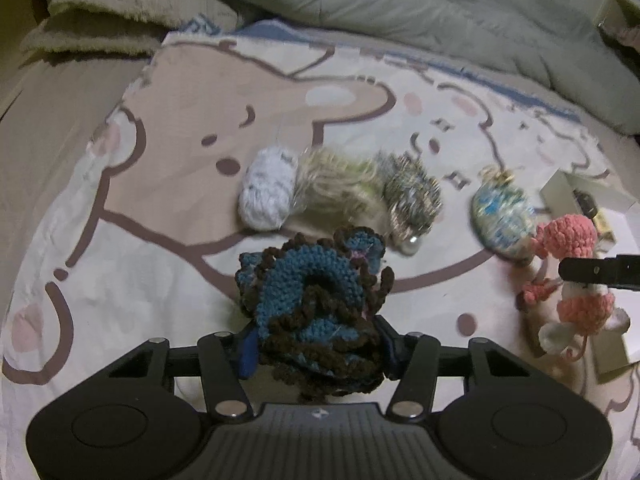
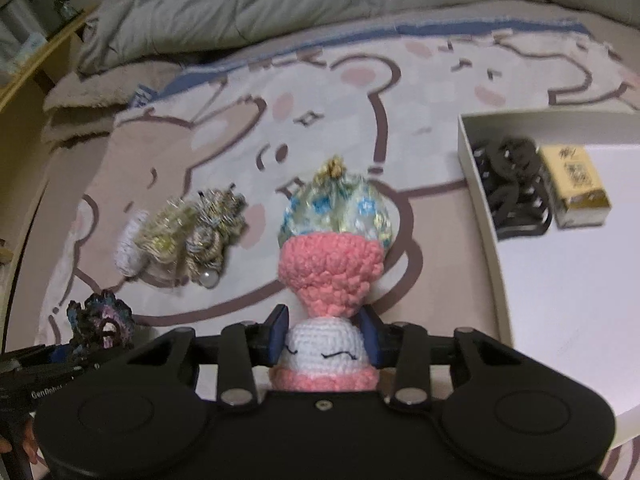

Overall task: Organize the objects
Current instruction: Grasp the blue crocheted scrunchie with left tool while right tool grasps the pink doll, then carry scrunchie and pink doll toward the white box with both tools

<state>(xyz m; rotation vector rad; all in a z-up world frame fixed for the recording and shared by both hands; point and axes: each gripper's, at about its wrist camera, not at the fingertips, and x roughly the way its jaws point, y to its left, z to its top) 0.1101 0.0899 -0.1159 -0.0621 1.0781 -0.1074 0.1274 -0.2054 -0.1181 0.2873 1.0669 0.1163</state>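
Over the bedspread [image 1: 168,184], the left gripper [image 1: 316,350] pinches a blue-brown crochet piece [image 1: 316,304]; the right gripper [image 2: 326,338], level, clamps a pink doll [image 2: 326,304].

- A blue and brown crochet flower [image 1: 316,312] is pinched between two blue pads, up off the bed.
- A pink and white crochet doll [image 2: 328,312] with sleepy eyes is pinched at its white face.
- A fuzzy white, gold and silver bundle [image 1: 340,192] with a pearl lies on the bear blanket.
- A shiny blue-flowered pouch [image 1: 502,220] lies near the bundle.
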